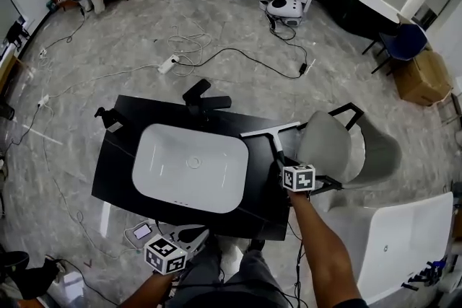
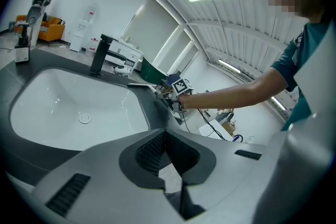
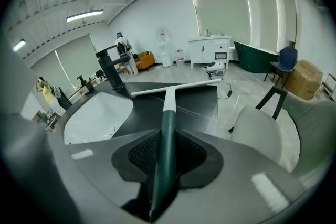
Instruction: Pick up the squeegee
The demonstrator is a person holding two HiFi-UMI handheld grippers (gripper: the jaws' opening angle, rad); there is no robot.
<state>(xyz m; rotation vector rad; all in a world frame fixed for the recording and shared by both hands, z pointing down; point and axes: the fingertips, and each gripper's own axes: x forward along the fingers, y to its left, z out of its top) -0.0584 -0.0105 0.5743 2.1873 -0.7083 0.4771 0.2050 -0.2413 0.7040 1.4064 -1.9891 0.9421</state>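
So, squeegee (image 1: 273,135): a T-shaped tool with a dark green handle, a white neck and a long pale blade. It lies across the right end of the black countertop (image 1: 123,148), at about 3 o'clock of the white rectangular sink basin (image 1: 166,162), with its blade toward the far edge at about 1 o'clock.
Right gripper (image 1: 283,164): clamped on the green handle, which runs straight between its ribbed pads in the right gripper view.
Left gripper (image 1: 201,234): jaws together with nothing between them, off the counter's near edge at 6 o'clock of the basin.
Black faucet (image 1: 202,99): at 12 o'clock of the basin, apart from the blade.
Done: the reach and the grasp, as I judge it.
Left: the lift. The blade looks to be on or just over the countertop; I cannot tell which.
Progress: probably past halfway, since only raising the tool clear remains.
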